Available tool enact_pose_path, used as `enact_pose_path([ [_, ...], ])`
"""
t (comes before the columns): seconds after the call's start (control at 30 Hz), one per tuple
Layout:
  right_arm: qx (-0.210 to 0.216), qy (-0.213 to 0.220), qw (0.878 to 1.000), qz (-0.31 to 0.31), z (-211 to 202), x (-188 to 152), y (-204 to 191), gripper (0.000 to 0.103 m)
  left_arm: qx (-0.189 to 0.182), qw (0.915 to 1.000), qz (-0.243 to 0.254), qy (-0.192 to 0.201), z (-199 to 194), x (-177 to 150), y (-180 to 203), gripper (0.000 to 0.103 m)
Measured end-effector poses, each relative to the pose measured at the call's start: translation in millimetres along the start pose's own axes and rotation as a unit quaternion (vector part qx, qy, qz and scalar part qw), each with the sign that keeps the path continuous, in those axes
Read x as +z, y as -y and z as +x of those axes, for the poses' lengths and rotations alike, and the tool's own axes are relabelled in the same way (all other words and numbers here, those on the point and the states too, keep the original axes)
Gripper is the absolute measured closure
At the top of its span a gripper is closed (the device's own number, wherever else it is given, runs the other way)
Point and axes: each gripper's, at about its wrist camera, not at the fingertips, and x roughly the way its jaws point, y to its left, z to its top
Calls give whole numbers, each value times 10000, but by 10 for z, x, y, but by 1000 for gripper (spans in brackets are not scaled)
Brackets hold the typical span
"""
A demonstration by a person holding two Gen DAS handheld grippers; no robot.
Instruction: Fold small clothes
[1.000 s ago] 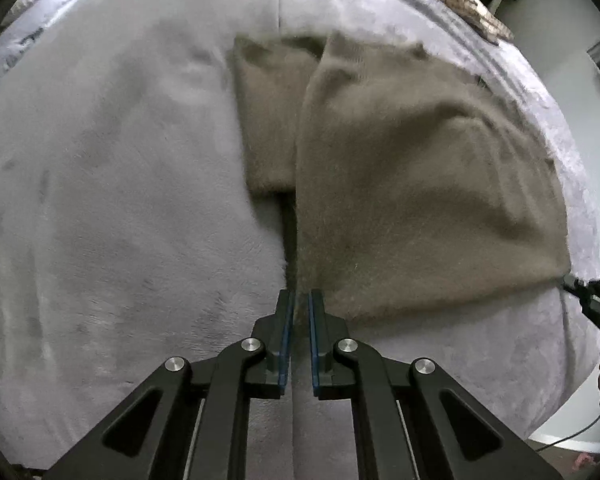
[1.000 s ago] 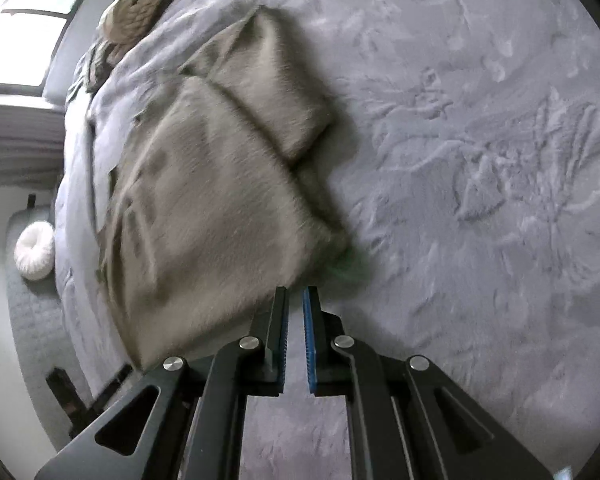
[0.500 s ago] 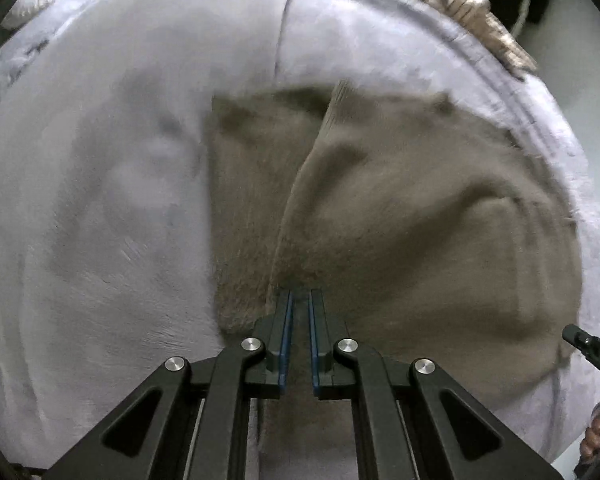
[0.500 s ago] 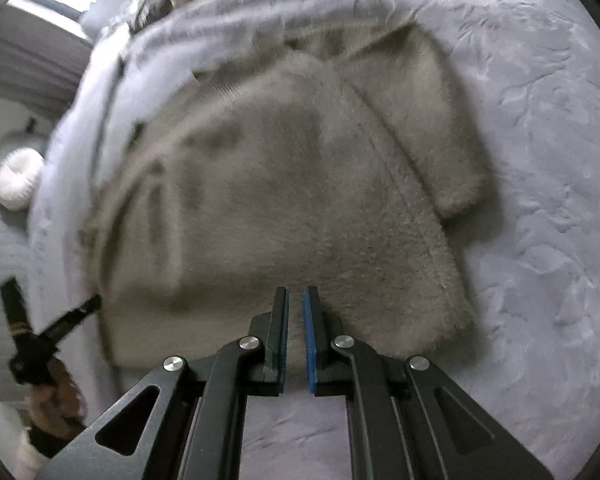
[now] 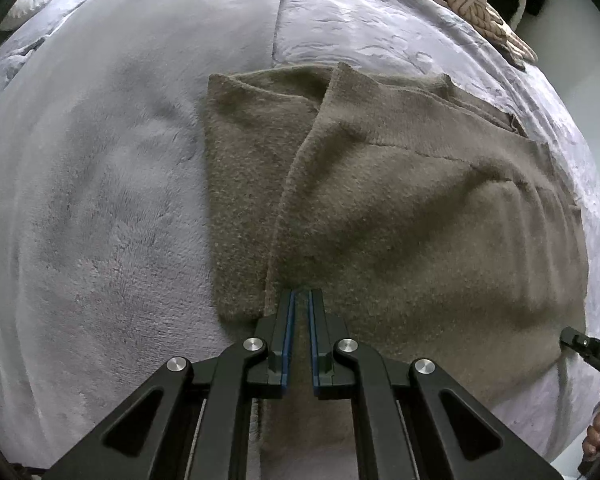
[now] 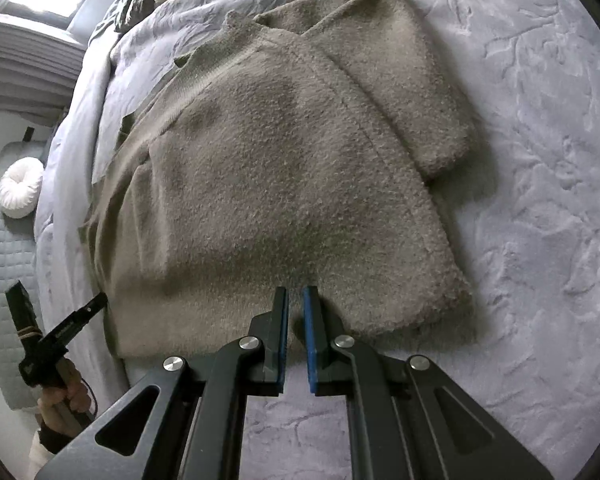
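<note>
A fuzzy taupe knit sweater lies flat on a grey plush bedcover, with one sleeve folded in beside its body. It also shows in the right wrist view, with the folded sleeve at upper right. My left gripper hovers over the sweater's near part, jaws nearly together and empty. My right gripper sits at the sweater's near hem, jaws nearly together and empty. Each gripper shows at the edge of the other view: the right one, the left one.
A braided cream cushion lies at the bed's far end. A round white pouf sits on a quilted grey mat beside the bed. The bed's edge drops off at the left of the right wrist view.
Both grippers have moved in from beside the sweater to over its near edge. The jaws stayed nearly together. The sweater lies as before.
</note>
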Motion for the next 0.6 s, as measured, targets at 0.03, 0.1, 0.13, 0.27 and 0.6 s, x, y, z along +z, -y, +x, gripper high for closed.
enact_pose_path([
  [0.03,-7,6,10000,16,6,3,-6,94,-28,10000,-43,21,1,0,-8,95],
  [0.1,-31,13,10000,28,11,-5,-18,94,-55,10000,-76,24,1,-3,-27,95],
  [0.13,-27,10,10000,19,13,-6,-31,94,-55,10000,-72,6,-4,-2,-26,95],
  [0.27,-20,9,10000,-21,25,1,-113,94,11,10000,32,4,-59,-23,-38,95],
  [0.6,121,34,9996,-257,14,-22,-421,94,196,9997,162,23,-149,-55,-22,95],
])
